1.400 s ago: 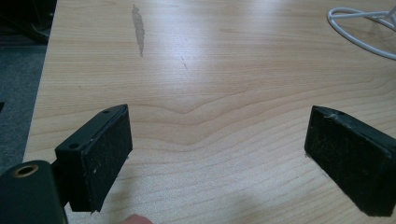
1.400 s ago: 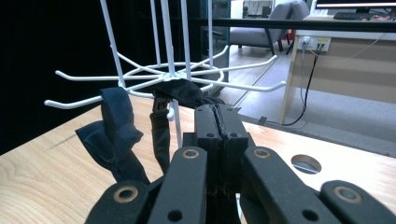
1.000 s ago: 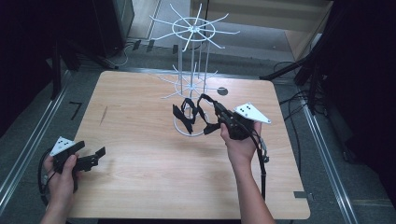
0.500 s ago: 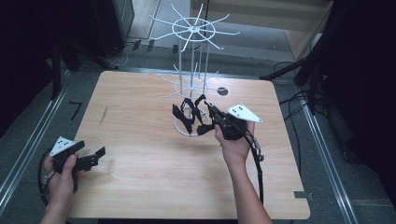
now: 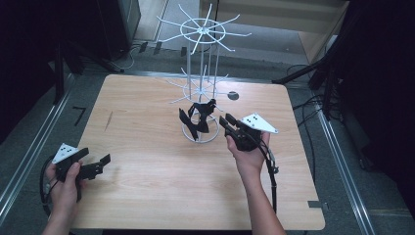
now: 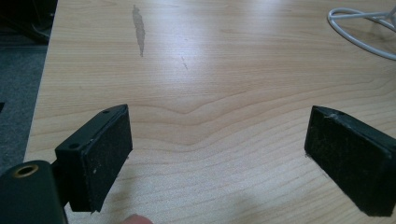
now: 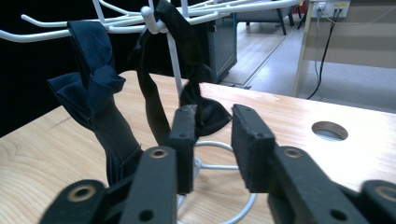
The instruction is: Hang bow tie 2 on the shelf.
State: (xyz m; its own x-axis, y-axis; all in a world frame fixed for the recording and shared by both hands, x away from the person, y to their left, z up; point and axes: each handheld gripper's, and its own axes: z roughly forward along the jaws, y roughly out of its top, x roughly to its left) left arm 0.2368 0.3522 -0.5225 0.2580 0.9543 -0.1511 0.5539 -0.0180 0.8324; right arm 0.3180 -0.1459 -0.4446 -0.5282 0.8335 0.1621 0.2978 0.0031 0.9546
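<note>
A white wire rack point(image 5: 201, 83) is seen at the upper middle of the high view, on a wooden table point(image 5: 147, 181). Two dark bow ties hang from its lower ring of hooks: a navy tie point(image 7: 95, 100) at the left of the right gripper view, and a black tie point(image 7: 187, 79) at that view's middle, looped over a hook at the top of the frame.

The right gripper point(image 5: 229, 123) is held just right of the rack base in the high view. Its jaws have just been opening: a second ago they were shut at the black tie, and now a narrow gap is shown between the pads in the right gripper view, with nothing pressed between them. The black tie's bow is seen just beyond the left pad, apparently clear of it, and the strap is carried by the hook alone. The hand has also been drawn back a little toward the lower right of the high view since the earlier pictures.

From this it is judged that the black tie has been released onto the rack and that its hanging is done or nearly so. Whether the loop is seated securely on the hook cannot be told.

The left gripper point(image 5: 95, 166) is held at the lower left of the high view, unmoved since a second ago, its jaws spread wide over bare wood with nothing between them, as the left gripper view confirms.
</note>
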